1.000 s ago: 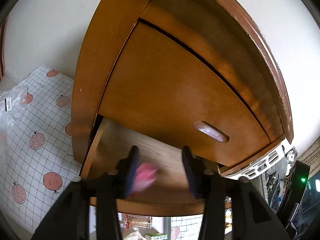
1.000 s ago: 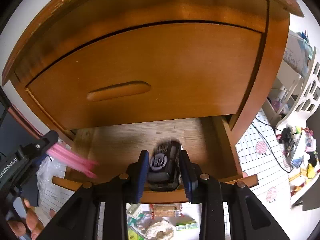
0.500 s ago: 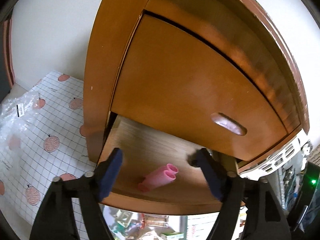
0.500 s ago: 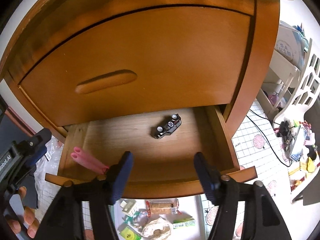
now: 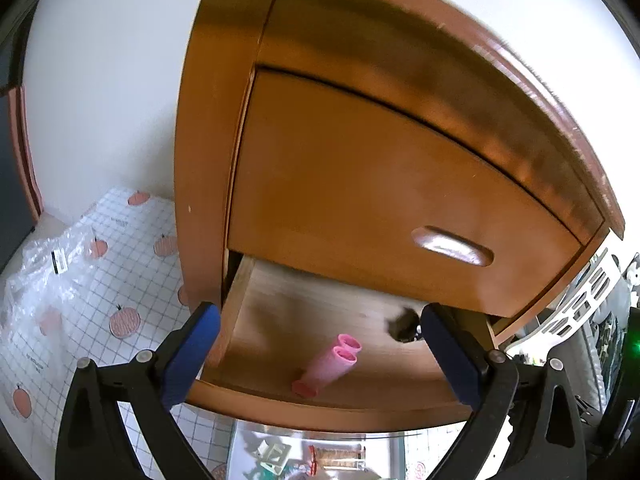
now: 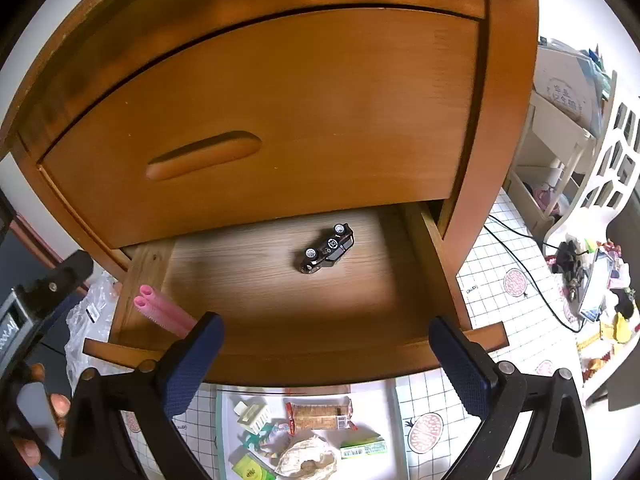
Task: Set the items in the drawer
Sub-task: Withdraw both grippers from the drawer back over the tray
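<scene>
From the left wrist view, the left tool [image 5: 320,356] hangs over the front edge of the open drawer [image 5: 332,412]; its jaws have just been opening and now stand as wide as they go, with nothing pressed between the pads; the pink double tube [image 5: 328,366] lies loose on the drawer floor, directly ahead of the tool and between the lines of its two blue pads, its long axis running slantwise from near the front board up toward the right; the toy car [image 5: 402,324] shows only as a dark blur deeper in, just beside the right-hand pad.

From the right wrist view, the right tool [image 6: 326,364] likewise has just been opening its jaws and holds nothing; the car sits well ahead of it on the drawer floor, lying on its side or back with the wheels showing, long axis slanting up to the right; the pink tube rests in the near left corner, partly behind the left pad. Below the drawer front a tray of small items [image 6: 312,432] waits on the floor, nearer this tool than anything inside; I judge the next reach turns downward and back toward it, and the right hand seems the better placed.
</scene>
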Available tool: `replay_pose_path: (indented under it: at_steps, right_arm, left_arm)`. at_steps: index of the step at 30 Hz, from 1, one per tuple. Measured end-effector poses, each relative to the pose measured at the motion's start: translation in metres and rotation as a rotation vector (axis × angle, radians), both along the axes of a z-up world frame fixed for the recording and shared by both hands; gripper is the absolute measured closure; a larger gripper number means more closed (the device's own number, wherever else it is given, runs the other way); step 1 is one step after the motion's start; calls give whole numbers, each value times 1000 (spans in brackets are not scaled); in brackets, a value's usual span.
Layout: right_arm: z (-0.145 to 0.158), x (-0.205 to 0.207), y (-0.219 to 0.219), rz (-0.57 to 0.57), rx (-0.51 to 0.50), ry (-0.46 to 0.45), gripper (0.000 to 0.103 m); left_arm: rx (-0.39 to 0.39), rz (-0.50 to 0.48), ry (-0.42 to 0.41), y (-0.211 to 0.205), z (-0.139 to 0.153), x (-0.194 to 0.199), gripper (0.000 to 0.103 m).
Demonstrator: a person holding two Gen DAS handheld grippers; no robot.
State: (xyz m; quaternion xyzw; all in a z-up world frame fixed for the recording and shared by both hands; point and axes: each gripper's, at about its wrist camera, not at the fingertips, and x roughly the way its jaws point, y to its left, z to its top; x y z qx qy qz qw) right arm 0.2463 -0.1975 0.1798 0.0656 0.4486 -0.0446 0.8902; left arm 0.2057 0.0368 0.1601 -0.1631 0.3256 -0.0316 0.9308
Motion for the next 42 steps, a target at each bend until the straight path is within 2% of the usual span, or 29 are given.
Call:
replay_pose_path:
  at_steps: [10, 15, 18, 22, 26, 31, 36, 42]
  right_arm:
    - [1, -32, -2, -2, 0, -50, 0]
    - [-15, -61, -2, -3, -24, -63, 0]
    - [-31, -82, -6, -9, -5, -68, 0]
    - [-56, -103, -14, -26, 36, -39, 0]
    - [-83, -120, -19, -30, 32, 6, 0]
    - [-113, -138, -14, -17, 1, 81, 0]
    - [-142, -144, -9, 17, 10, 162, 0]
    - [-173, -145, 5, 68, 1, 255, 0]
  left_arm:
    - [70, 26, -115, -9, 15, -45, 2]
    - [67, 20, -127, -11, 7, -74, 2]
    - [49, 21, -115, -8, -5, -92, 2]
    - [28, 23, -56, 0, -31, -103, 2]
    - [40, 31, 84, 5, -67, -95, 2]
    - [62, 28, 192, 8, -110, -88, 2]
    - [113, 26, 249, 7, -141, -81, 2]
    - [89, -33, 386, 9, -182, -80, 2]
